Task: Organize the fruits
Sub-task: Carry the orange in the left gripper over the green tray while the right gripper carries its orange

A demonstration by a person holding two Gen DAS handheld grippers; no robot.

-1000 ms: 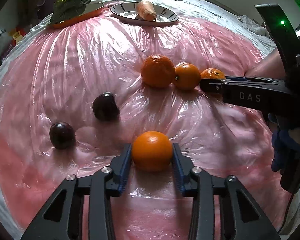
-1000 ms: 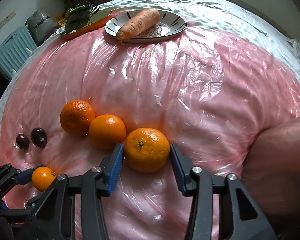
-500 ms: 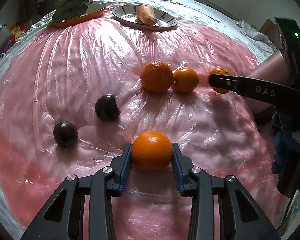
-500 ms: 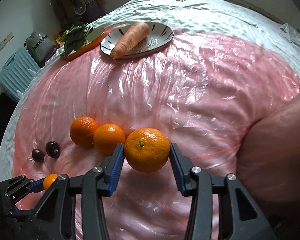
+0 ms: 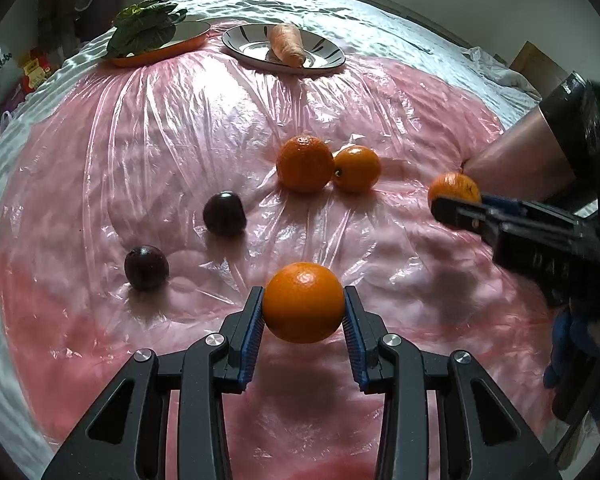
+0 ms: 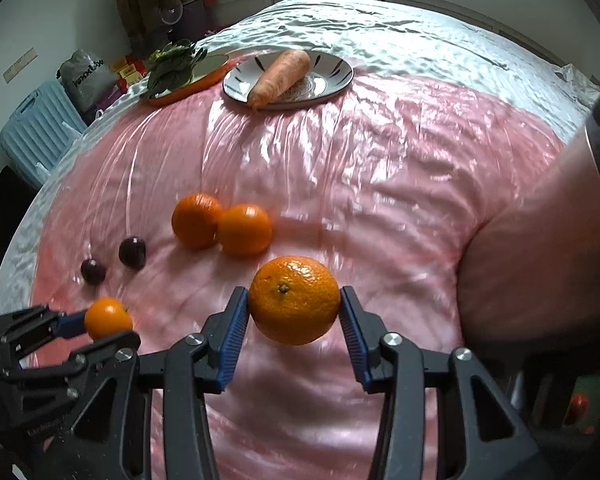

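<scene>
L gripper clamps small orange frame center; R gripper clamps big orange, both above pink sheet.

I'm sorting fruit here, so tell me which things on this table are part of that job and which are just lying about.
Job: orange in left gripper; orange in right gripper; two loose oranges; two dark plums.

Lying about: carrot on striped plate; leafy greens on orange plate.

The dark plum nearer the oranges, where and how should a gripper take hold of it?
Grip the dark plum across its widest middle, coming down from above. It is round, with free space all around it, standing apart from the other plum and the oranges.
</scene>
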